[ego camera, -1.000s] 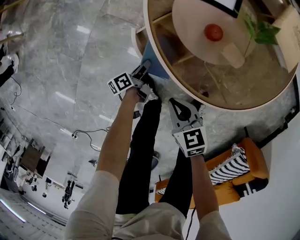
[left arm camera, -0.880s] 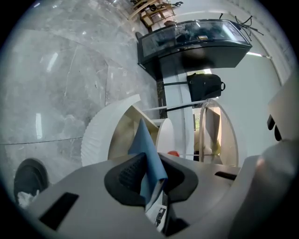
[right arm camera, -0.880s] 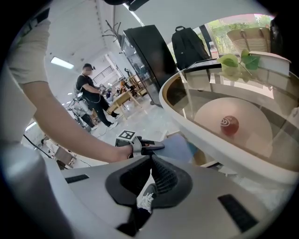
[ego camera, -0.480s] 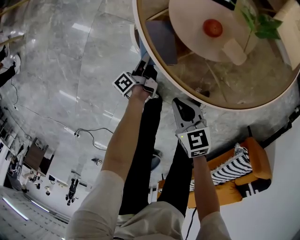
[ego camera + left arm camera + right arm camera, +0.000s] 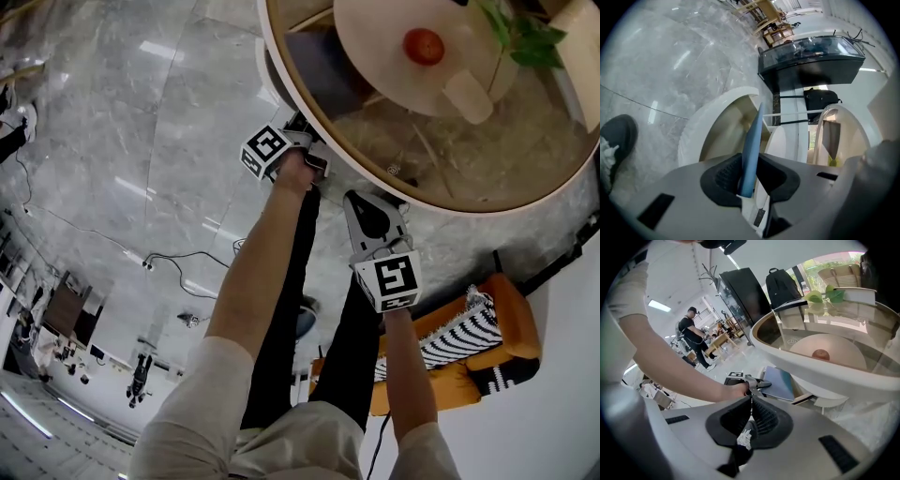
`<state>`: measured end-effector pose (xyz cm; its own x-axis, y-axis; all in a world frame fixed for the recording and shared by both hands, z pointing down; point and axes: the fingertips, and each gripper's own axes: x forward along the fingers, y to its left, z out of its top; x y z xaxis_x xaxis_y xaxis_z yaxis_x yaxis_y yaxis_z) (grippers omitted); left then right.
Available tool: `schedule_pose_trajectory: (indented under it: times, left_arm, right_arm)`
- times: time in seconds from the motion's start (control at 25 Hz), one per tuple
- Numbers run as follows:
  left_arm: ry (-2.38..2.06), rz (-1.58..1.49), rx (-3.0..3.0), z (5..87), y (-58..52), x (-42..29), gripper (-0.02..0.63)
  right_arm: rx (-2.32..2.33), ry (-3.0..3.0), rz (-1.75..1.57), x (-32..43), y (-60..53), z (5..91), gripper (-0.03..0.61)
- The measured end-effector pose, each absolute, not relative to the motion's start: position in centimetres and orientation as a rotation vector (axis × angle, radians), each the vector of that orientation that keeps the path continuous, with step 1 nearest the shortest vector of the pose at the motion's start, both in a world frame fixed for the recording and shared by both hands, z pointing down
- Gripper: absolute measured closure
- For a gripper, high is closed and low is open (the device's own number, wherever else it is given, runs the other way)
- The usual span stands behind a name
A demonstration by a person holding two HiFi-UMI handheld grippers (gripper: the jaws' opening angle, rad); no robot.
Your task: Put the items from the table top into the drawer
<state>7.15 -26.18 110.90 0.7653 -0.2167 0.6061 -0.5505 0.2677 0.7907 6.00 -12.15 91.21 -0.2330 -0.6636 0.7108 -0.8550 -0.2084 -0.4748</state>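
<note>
Blue and thin, the book [image 5: 749, 154] stands edge-on between the jaws of the left gripper [image 5: 763, 383]. Its far end reaches into the open drawer [image 5: 717, 140], under the white rim of the round tabletop [image 5: 820, 371]. Those jaws have just been opening, and the pads look slack on either side of the cover rather than pinching it, so this reads as the moment of release. To finish it well, the book should be lying flat on the drawer floor before the support goes completely. From the right gripper view it looks level and mostly inside, though I cannot tell whether it rests fully on the bottom. The jaws ought to spread well clear of both faces of the cover first. Then the left gripper should back out along the plane of the book, so that a dragging pad does not pull it out over the drawer front. It should also keep low enough not to knock the rim above. The right gripper [image 5: 751, 420] waits just beside with its jaws pressed together and nothing between them. A red fruit [image 5: 424, 45] sits well apart on the pale round surface, so the drawer is best left open for it.
</note>
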Motion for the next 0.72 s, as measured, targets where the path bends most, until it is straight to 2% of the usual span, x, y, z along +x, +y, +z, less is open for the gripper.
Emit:
schedule_pose_trajectory:
  times: [0.08, 0.2, 0.72]
  left_arm:
    - [-0.653, 0.337, 1.292, 111.1, -25.4, 7.4, 0.523]
    - [-0.554, 0.443, 1.265, 110.8, -23.9, 7.2, 0.468]
    - [-0.476, 0.532, 1.169, 107.8, -17.2, 3.7, 0.463]
  right_arm:
    - [1.813, -1.835, 1.416, 6.0, -11.8, 91.2, 0.543]
    - [1.825, -1.828, 1.411, 6.0, -11.3, 90.8, 0.543]
    - [1.813, -1.792, 1.39, 5.7, -9.5, 88.1, 0.543]
